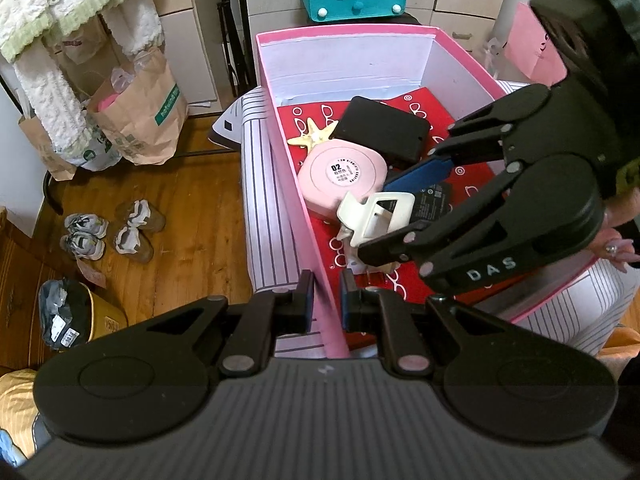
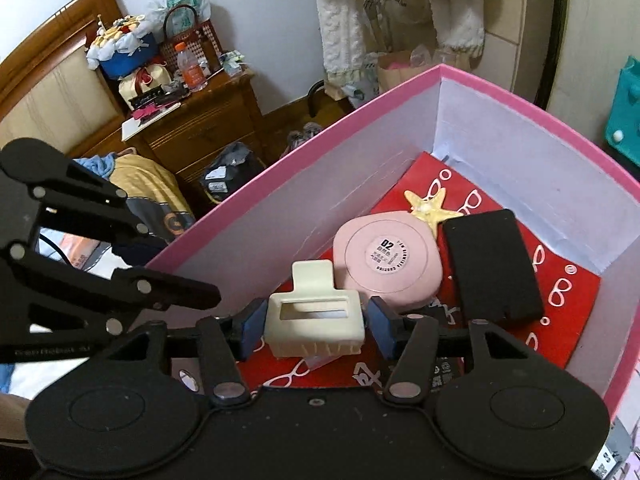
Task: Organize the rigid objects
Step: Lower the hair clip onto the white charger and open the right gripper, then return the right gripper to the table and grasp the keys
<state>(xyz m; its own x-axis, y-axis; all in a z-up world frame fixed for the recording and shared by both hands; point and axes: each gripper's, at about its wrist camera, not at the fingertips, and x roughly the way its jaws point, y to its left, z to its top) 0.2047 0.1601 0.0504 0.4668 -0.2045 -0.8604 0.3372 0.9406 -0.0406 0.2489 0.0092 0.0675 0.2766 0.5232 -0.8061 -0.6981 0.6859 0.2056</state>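
Observation:
A pink box [image 1: 296, 216] [image 2: 400, 92] with white inner walls holds a red patterned sheet, a pink round compact [image 1: 342, 172] [image 2: 386, 268], a yellow starfish [image 1: 316, 132] [image 2: 430, 208] and a black case [image 1: 380, 128] [image 2: 494, 264]. My right gripper [image 2: 316, 324] [image 1: 388, 220] is inside the box, fingers on either side of a cream hair claw clip [image 2: 314, 316] [image 1: 372, 216]. My left gripper [image 1: 326, 300] straddles the box's near left wall, its blue pads close on either side of it.
The box rests on a striped white surface [image 1: 260, 200]. Wood floor with shoes [image 1: 112, 232] and paper bags [image 1: 136, 120] lies left. A wooden nightstand [image 2: 208, 128] and a bed stand beyond the box in the right wrist view.

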